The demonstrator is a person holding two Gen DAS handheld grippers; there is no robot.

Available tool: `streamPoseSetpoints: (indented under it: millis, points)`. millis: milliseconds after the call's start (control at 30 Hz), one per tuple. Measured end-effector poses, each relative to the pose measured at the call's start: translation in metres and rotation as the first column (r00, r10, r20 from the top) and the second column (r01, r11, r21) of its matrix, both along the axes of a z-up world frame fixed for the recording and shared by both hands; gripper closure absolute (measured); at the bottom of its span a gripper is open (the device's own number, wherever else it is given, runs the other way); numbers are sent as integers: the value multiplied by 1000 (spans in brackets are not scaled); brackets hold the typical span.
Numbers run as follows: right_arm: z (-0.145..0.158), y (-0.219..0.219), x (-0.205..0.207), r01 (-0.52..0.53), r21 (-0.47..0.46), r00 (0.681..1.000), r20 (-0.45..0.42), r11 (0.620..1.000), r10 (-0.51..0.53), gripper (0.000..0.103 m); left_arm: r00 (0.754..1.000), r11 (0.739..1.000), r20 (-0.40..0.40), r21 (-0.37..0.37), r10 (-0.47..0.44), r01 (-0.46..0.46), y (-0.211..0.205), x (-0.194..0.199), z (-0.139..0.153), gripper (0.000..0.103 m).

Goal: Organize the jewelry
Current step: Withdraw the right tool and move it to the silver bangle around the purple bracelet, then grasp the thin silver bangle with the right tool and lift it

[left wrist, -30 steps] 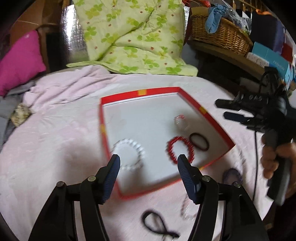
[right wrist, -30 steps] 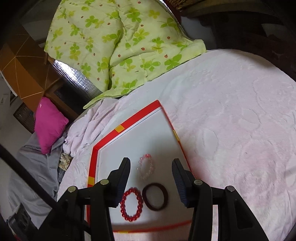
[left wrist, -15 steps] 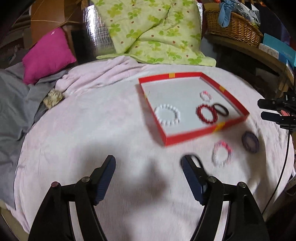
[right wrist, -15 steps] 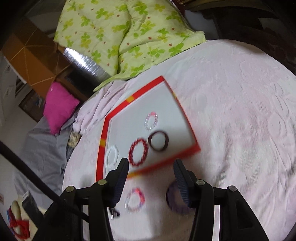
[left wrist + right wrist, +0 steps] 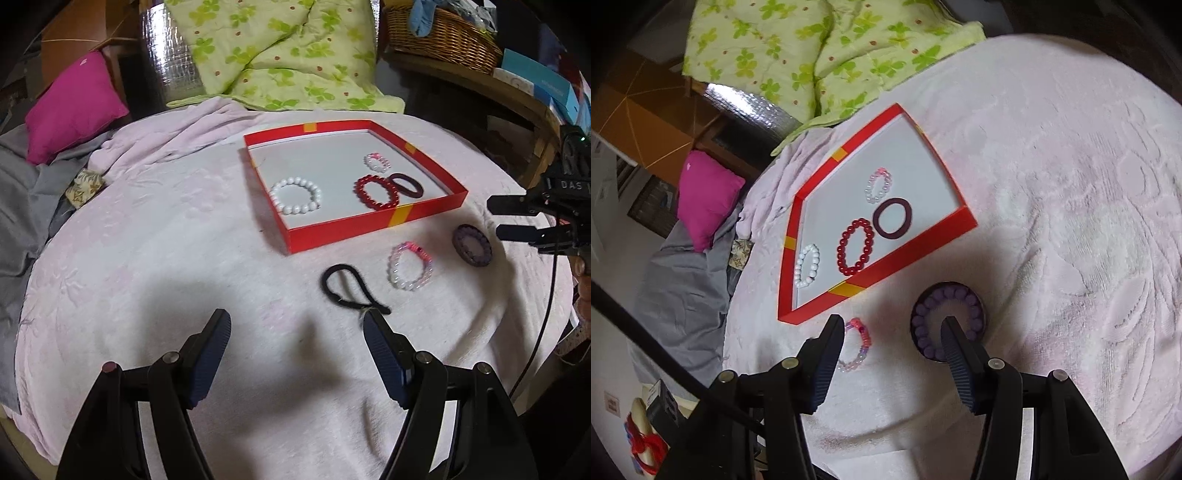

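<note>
Here, left wrist view: left claw (image 5: 297, 334) released, jaws wide apart, hovering above the pink blanket (image 5: 184, 258) and holding nothing. Red tray (image 5: 369, 230) sits ahead; inside it a white bead bracelet (image 5: 295, 195), a red bead bracelet (image 5: 376, 192) touching a dark hair band (image 5: 408, 184), and a small pink-white bracelet (image 5: 376, 162). Outside, near the tray's front wall: a black hair tie (image 5: 351, 288), a pink-clear bracelet (image 5: 410, 266), a purple bracelet (image 5: 472, 245). Right claw (image 5: 513, 221) at the right edge, beside the purple bracelet. Right wrist view: right claw (image 5: 892, 330) released, jaws spread; its right finger overlaps the purple bracelet (image 5: 947, 319), the left one the pink-clear bracelet (image 5: 857, 343). Contact cannot be told. Tray (image 5: 923, 251) just beyond.
</note>
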State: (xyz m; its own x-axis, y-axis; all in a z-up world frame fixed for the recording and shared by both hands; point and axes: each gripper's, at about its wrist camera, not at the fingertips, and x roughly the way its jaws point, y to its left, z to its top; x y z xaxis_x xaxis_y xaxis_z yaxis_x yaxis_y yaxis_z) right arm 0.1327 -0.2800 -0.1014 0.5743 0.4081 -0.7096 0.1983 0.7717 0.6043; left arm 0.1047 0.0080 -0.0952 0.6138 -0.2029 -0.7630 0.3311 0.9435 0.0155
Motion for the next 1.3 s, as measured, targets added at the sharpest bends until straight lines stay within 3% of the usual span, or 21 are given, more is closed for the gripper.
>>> streamPoseSetpoints:
  millis: [267, 467, 600, 700, 800, 867, 900, 1100, 1233, 1300]
  points:
    - [-2, -31, -4, 80, -47, 997, -14, 996, -81, 45, 999, 999, -12, -3, -47, 47, -17, 6, -1, 28]
    - [-8, -39, -4, 43, -26, 999, -1, 999, -43, 46, 997, 997, -24, 19, -77, 78, -31, 6, -5, 28]
    - [-18, -36, 1, 18, -7, 1000, -20, 1000, -18, 59, 996, 996, -31, 23, -86, 87, -35, 7, -7, 28]
    - [-27, -35, 6, 22, 10, 999, -43, 1000, -21, 60, 996, 996, -46, 21, -80, 81, -37, 9, -10, 28]
    - [-22, -29, 9, 25, -43, 999, -34, 999, -27, 60, 995, 998, -72, 7, -65, 66, -37, 15, -14, 28]
    - [-18, -19, 11, -10, -95, 1000, -24, 995, 8, 40, 995, 998, -82, 3, -58, 58, -38, 17, -17, 28]
    - [-17, -16, 12, -24, -108, 999, -24, 994, 21, 37, 994, 999, -90, 0, -54, 55, -39, 20, -18, 28]
    - [-20, 12, 18, -118, -248, 993, -52, 962, 108, 34, 991, 998, -120, -43, -55, 50, -43, 26, -24, 28]
    - [-23, 35, 21, -170, -360, 985, -64, 918, 157, 25, 988, 996, -145, -81, -48, 37, -41, 33, -29, 28]
    - [-25, 48, 21, -198, -438, 980, -70, 877, 186, 22, 986, 994, -158, -103, -50, 34, -41, 36, -32, 38]
